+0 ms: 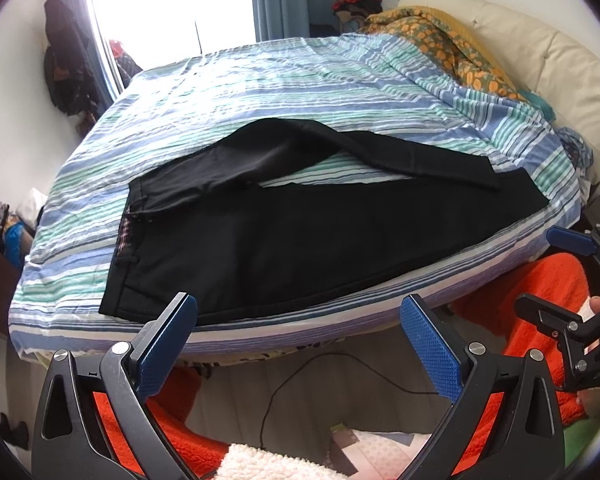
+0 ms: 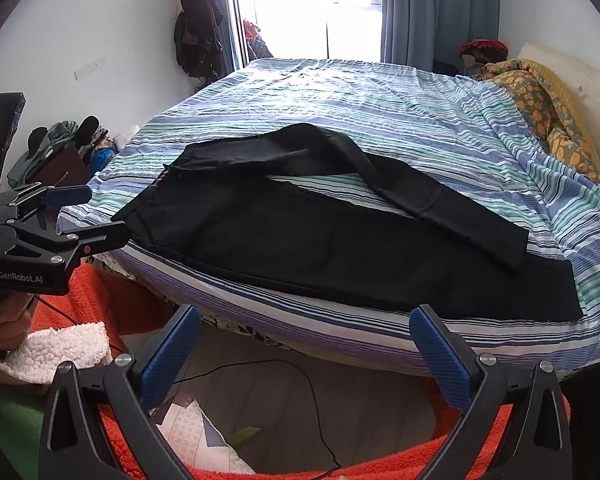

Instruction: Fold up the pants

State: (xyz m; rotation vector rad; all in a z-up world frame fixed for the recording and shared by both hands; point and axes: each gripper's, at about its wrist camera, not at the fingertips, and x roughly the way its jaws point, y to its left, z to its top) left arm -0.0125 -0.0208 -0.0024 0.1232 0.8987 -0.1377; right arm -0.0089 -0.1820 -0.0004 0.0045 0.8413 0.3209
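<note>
A bedroom, bright window point(image 2: 312, 4) at the far end with blue curtains point(image 2: 432, 8) beside it, and a bed point(image 2: 380, 100) under a striped sheet filling the middle. A yellow patterned blanket point(image 1: 440, 40) is bunched at the head end, and dark clothes point(image 2: 196, 24) hang on the wall. There are the black pants point(image 1: 280, 240), laid out along the near edge of the bed, waistband to the left, one leg flat and straight, the other bent in an arch above it so a wedge of sheet shows between them. The left tongs point(image 1: 298, 336) hang off the bed edge, jaws spread wide, nothing in them, just short of the pants' near hem. The right tongs point(image 2: 304, 348) also gape wide and empty, near the lower leg. A black cable point(image 2: 300, 392) trails on the floor below, with orange fleece point(image 1: 540, 300) close by.
</note>
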